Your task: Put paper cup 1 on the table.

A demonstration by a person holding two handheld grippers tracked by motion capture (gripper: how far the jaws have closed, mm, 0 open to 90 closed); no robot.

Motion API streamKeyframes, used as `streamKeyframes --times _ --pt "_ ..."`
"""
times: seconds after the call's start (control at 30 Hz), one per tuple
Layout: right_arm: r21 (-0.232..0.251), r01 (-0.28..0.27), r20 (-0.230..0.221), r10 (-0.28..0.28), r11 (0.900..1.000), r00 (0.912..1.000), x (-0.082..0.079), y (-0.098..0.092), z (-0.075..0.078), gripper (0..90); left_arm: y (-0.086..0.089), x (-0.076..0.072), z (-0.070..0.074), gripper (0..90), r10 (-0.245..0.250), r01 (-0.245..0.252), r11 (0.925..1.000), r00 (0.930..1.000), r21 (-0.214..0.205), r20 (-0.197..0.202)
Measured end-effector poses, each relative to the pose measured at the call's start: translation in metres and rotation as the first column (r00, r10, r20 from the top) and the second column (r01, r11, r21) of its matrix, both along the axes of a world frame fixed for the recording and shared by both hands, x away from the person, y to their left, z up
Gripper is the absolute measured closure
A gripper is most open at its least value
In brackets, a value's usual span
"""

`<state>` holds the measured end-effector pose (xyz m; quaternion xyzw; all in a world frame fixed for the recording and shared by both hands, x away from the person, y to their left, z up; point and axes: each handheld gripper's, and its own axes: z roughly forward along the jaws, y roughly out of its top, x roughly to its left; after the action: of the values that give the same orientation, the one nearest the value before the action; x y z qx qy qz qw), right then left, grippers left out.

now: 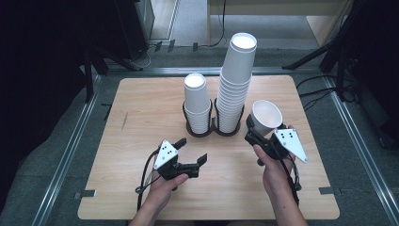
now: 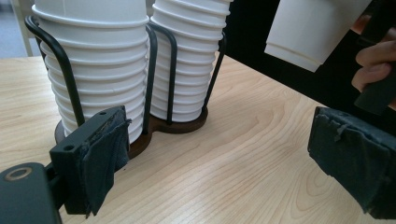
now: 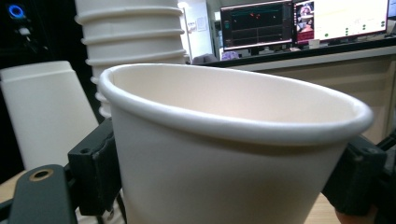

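Cup (image 1: pixel 266 117) sits clamped between the jaws of the right gripper (image 1: pixel 252 133), right of centre in the high view, tilted with its mouth up and lifted off the desk (image 1: pixel 141 136). In the right gripper view the cup (image 3: pixel 224 154) is pinched from both sides. Left gripper (image 1: pixel 192 151), lower centre, stands wide open and holds nothing. Two cup stacks, a short stack (image 1: pixel 196 103) and a tall stack (image 1: pixel 235 80), stand side by side in a black holder (image 1: pixel 188 127) just left of the held cup.
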<state>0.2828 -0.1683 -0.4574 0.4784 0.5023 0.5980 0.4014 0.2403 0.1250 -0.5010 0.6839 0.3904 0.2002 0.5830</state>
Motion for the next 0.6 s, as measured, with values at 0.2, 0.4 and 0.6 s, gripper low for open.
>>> streamKeyframes --times 0.2,0.4,0.6 --pt "-0.039 0.011 -0.006 -0.011 0.9992 0.9999 0.011 -0.007 -0.004 14.6 0.000 0.001 -0.001 5.7 0.001 -0.001 1.0000 1.0000 0.001 -0.006" --pt "-0.041 -0.002 -0.020 0.001 0.9992 0.9998 0.024 -0.013 -0.009 14.5 0.001 0.002 -0.002 5.7 0.007 -0.007 1.0000 0.9999 0.000 -0.010" --pt "-0.043 0.001 -0.025 -0.002 0.9991 0.9997 0.040 -0.021 -0.015 14.4 0.003 0.002 -0.002 5.7 0.010 -0.010 1.0000 0.9999 0.000 -0.013"
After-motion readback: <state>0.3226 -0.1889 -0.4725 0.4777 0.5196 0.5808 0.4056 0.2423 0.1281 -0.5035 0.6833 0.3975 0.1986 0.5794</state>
